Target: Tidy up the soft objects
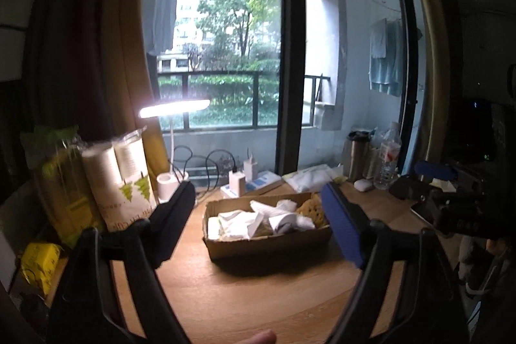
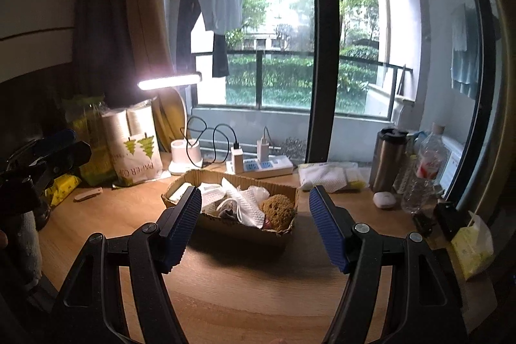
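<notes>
Both tongs were released and carried nothing: the left tongs (image 1: 258,221) and the right tongs (image 2: 254,224) each hovered with fingers spread wide above the near part of the wooden desk (image 2: 242,286). Straight ahead of both, a little farther out, sat the cardboard box (image 2: 245,229), its long axis running left to right across the desk. The soft things lay inside it, crumpled white cloths (image 2: 238,202) heaped through the left and middle, a brown sponge (image 2: 277,208) at its right end. Judged from how large the box loomed between the fingers, the right tongs seemed nearer and better lined up with the sponge end, while the left tongs faced the cloth end. Beyond stood a lit lamp (image 2: 169,81), a power strip (image 2: 261,165) and a steel flask (image 2: 388,158)
</notes>
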The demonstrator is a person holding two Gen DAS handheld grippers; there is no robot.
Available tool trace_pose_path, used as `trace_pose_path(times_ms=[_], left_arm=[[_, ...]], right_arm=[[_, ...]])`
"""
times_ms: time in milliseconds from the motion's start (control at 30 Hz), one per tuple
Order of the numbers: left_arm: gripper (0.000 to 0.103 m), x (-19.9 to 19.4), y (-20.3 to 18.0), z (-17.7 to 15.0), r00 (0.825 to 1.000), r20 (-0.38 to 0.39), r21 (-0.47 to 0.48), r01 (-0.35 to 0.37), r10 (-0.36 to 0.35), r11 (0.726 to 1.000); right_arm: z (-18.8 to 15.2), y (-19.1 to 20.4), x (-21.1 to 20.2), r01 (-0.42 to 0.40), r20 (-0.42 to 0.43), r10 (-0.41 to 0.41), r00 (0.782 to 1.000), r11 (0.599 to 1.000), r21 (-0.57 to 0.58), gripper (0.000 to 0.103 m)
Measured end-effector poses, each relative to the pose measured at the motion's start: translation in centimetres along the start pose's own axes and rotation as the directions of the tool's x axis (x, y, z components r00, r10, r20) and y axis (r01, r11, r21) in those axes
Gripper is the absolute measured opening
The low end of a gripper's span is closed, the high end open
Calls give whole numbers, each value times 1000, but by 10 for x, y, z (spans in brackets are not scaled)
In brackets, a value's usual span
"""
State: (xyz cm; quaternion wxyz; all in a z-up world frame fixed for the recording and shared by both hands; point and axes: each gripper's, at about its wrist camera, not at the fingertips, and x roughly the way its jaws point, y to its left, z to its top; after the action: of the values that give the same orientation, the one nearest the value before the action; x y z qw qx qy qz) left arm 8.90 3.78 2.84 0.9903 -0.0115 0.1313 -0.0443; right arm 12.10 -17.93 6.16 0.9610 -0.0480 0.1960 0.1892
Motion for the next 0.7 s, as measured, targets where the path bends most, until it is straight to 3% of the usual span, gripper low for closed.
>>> trace_pose_path(times_ms=[133, 267, 367, 700], left_arm=[[98, -21, -7, 11, 999, 39, 17, -2, 1, 1000], [100, -36, -13, 18, 998, 61, 30, -19, 17, 999], [102, -45, -16, 24, 997, 68, 37, -35, 32, 999], [102, -70, -11, 43, 985, 148, -21, -82, 84, 996]], right_arm=[[3, 1, -20, 10, 34, -10, 999, 1000, -3, 73], [7, 2, -43, 21, 72, -20, 997, 1000, -9, 75], [13, 2, -58, 35, 104, -34, 994, 999, -5, 90], [26, -8, -89, 75, 176, -79, 981, 997, 32, 91]])
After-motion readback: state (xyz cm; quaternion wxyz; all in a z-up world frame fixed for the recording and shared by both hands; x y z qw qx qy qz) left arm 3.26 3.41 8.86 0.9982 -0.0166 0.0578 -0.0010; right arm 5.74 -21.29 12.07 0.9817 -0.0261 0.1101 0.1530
